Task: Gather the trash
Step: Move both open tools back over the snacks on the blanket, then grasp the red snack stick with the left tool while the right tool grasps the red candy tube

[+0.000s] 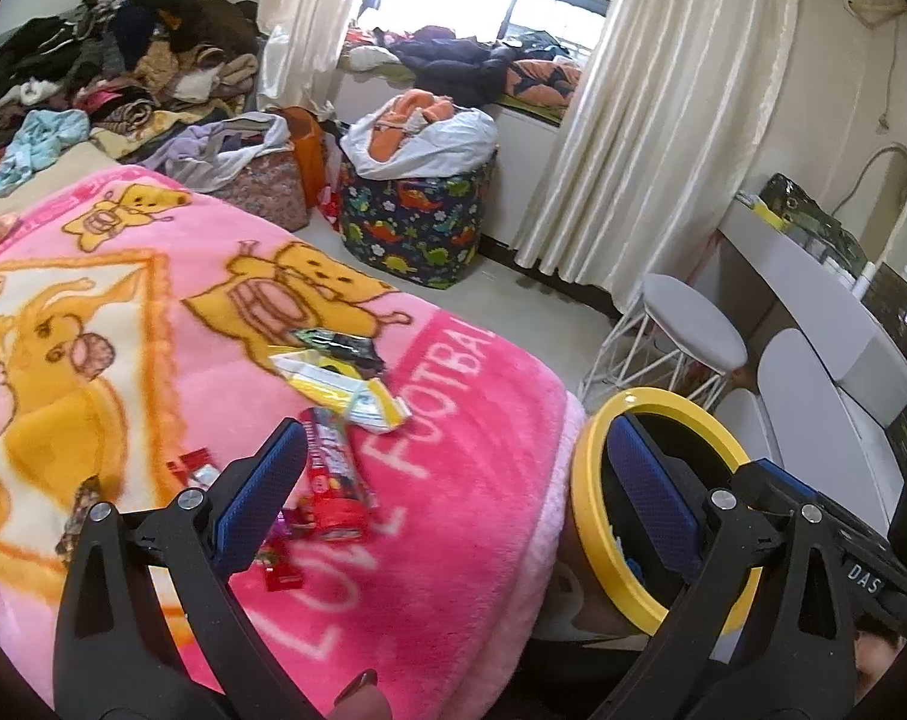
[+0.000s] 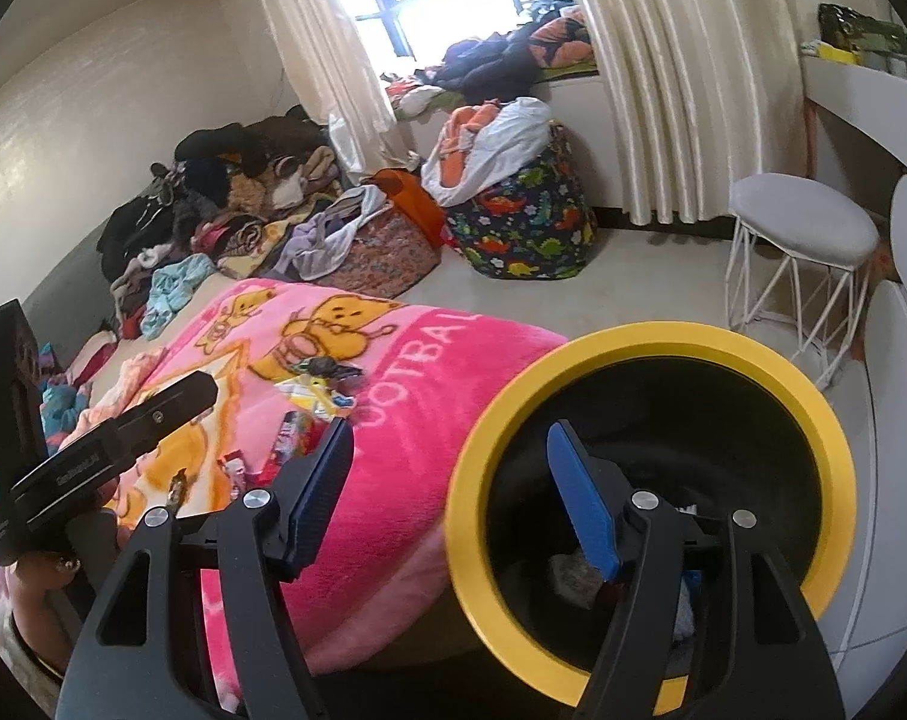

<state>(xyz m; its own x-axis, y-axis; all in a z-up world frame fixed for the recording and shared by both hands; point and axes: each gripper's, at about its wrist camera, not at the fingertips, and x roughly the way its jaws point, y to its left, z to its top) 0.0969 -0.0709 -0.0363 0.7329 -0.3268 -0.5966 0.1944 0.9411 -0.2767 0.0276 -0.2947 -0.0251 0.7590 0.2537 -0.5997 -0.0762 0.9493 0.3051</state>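
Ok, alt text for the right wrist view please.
The open right tool hovers empty between a pink blanket strewn with wrappers and a yellow-rimmed black bin beside the bed. Piled clothes, a stool and curtains lie beyond.

Bed under a pink bear-print blanket (image 1: pixel 453 420), its near right corner rounded over. On the blanket, mid-surface: a dark crumpled wrapper (image 1: pixel 339 345) farthest, a yellow-and-white wrapper (image 1: pixel 348 387) touching it on the near side, then a red wrapper (image 1: pixel 336 480) and small red scraps (image 1: pixel 192 465) nearer and left. Far left, a heap of clothes (image 1: pixel 105 72) covers the bed.
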